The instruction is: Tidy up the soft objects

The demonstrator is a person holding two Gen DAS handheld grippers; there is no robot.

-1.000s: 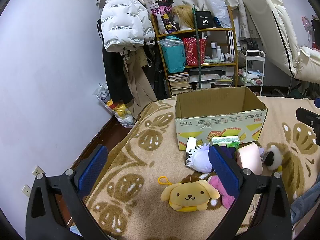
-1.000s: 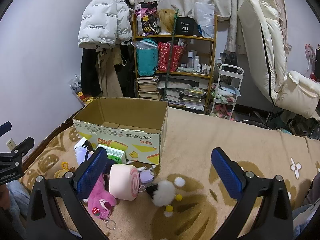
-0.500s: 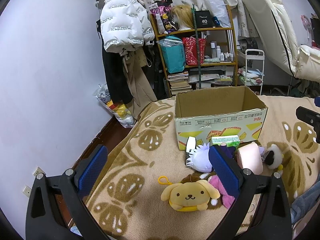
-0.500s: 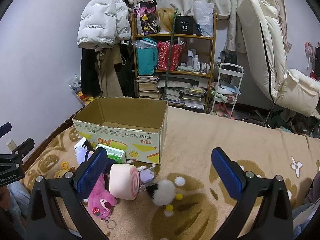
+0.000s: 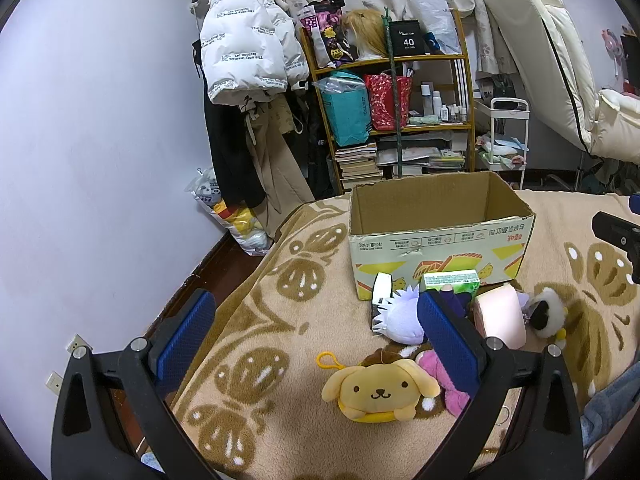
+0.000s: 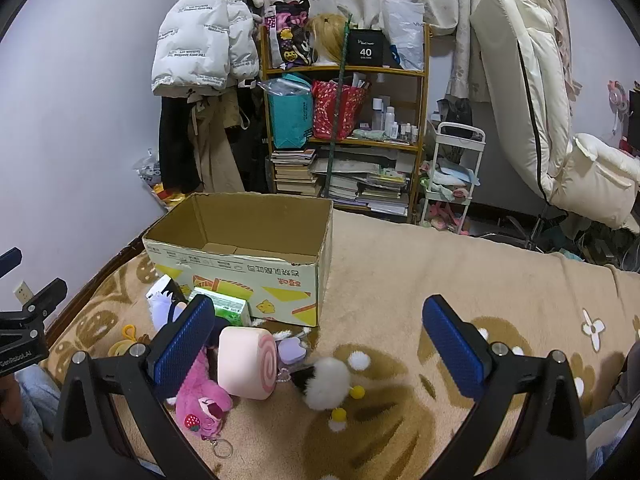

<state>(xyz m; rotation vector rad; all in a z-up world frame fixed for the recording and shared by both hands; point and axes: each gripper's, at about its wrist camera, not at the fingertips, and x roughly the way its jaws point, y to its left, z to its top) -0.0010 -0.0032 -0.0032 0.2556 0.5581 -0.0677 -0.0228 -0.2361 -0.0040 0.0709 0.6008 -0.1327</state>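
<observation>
Soft objects, one cluster, lying on a beige blanket with brown butterfly pattern [image 5: 280, 292], in front of an open-topped cardboard box with yellow and red print [image 5: 440, 240].

Yellow floppy-eared dog plush with a yellow loop [image 5: 378, 390]: nearest the left gripper, lying face up at the cluster's left edge.
Bright pink plush with a strawberry tag and key ring [image 6: 202, 394]: touching the dog plush, partly hidden behind a gripper finger in both views.
Pale pink cylindrical swirl-roll cushion [image 6: 248, 362]: lying on its side, spiral end toward the right wrist camera, touching the bright pink plush.
White spiky-haired doll plush [image 5: 402, 318]: between the box front and the dog plush.
Fluffy white and black plush with yellow pom-poms [image 6: 326, 380]: at the cluster's right end, just beside the cushion.
Small lilac heart-shaped piece [image 6: 292, 350]: between cushion and fluffy plush.
Green and white tissue pack [image 5: 450, 282]: leaning against the box front.

Cardboard box: interior shows only its bottom flaps.

Left gripper [image 5: 316, 340]: blue-padded fingers spread wide, grasping nothing, above the blanket.
Right gripper [image 6: 320, 344]: likewise spread wide and empty, above the cluster.

Background: wooden shelf of books and bags [image 6: 344, 120], white puffer jacket hanging on the wall [image 6: 200, 48].
</observation>
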